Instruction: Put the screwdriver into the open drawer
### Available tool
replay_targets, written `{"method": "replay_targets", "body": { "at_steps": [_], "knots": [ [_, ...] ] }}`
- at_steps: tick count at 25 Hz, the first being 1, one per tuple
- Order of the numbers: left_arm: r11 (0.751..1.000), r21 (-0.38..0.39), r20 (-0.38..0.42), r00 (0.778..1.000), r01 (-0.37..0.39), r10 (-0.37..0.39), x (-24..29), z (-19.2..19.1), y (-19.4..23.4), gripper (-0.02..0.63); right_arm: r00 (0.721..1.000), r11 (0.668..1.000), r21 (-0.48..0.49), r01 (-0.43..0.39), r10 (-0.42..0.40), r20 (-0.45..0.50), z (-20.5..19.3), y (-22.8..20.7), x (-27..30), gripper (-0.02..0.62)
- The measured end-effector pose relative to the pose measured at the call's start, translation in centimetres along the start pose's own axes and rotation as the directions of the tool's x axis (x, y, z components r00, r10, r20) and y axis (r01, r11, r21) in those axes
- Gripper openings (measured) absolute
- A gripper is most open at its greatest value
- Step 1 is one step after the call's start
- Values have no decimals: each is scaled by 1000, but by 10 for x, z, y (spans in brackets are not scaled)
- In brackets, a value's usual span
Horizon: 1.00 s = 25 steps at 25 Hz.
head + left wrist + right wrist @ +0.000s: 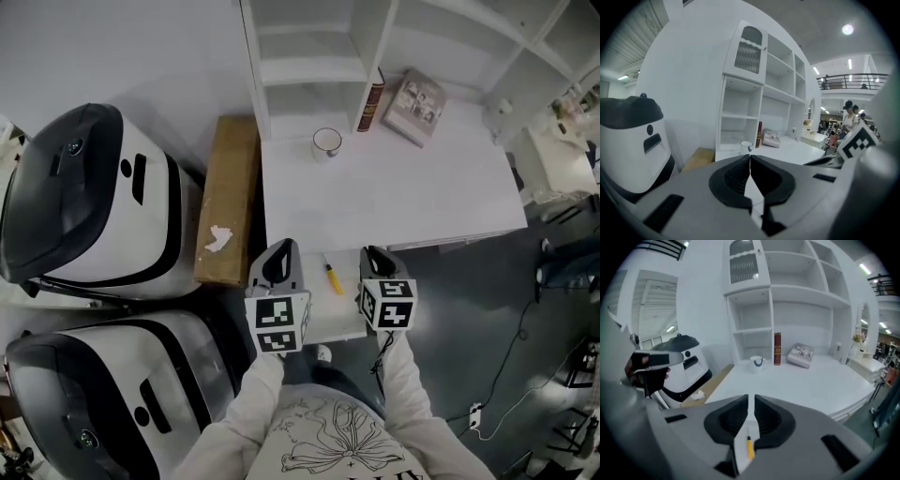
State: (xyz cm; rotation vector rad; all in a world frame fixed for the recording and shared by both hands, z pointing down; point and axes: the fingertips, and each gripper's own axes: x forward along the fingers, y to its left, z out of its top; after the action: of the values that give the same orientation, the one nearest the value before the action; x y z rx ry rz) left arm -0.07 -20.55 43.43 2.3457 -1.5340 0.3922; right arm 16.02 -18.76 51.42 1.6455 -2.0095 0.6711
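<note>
Presently, contents as seen from above and along my own jaws:

1. Left gripper (281, 251), item of mine: jaws brought fully together, tips touching, nothing between them. It is held over the near left corner of the white desk (422, 197). Its marker cube (277, 323) faces up.

2. Right gripper (375, 255), also mine: jaws nearly together with a thin slit left between them, gripping nothing. It hovers just right of the left gripper, and its marker cube (389, 303) faces up.

3. Screwdriver (332, 277), yellow handle with a short dark shaft: it lies flat on the white surface between my two grippers, at the desk's near edge, touched by neither. The right gripper view shows it through the slit, below the jaws. I cannot tell whether that white surface is the drawer's inside or the desk top.

4. Mug (326, 142), white: upright at the back of the desk, just in front of the shelf unit (309, 66).

5. Red book (373, 103): standing upright against a shelf divider, right of the mug.

6. Flat book (415, 105): lying on the desk just beside the red book.

7. Wooden board (228, 197): set along the desk's left side, with a crumpled white scrap (218, 237) on it.

8. Two white-and-black machines (89, 192), left of the board.
</note>
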Motion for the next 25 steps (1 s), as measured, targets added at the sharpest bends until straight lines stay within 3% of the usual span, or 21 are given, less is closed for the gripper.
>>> {"method": "replay_targets", "body": {
  "at_steps": [5, 12, 19, 25],
  "knots": [
    [1000, 21, 84, 996, 3, -5, -22, 34, -17, 6, 985, 999, 12, 32, -33, 168, 51, 1, -53, 35],
    [999, 44, 168, 986, -4, -3, -56, 70, -30, 6, 945, 998, 47, 44, -57, 321, 91, 3, -108, 32],
    [997, 72, 219, 976, -17, 1, -78, 89, -35, 6, 915, 998, 42, 36, -50, 401, 110, 13, -135, 29],
    [997, 79, 232, 973, -19, 0, -89, 93, -37, 6, 907, 999, 36, 35, -46, 419, 114, 18, -143, 23]
  ]
}}
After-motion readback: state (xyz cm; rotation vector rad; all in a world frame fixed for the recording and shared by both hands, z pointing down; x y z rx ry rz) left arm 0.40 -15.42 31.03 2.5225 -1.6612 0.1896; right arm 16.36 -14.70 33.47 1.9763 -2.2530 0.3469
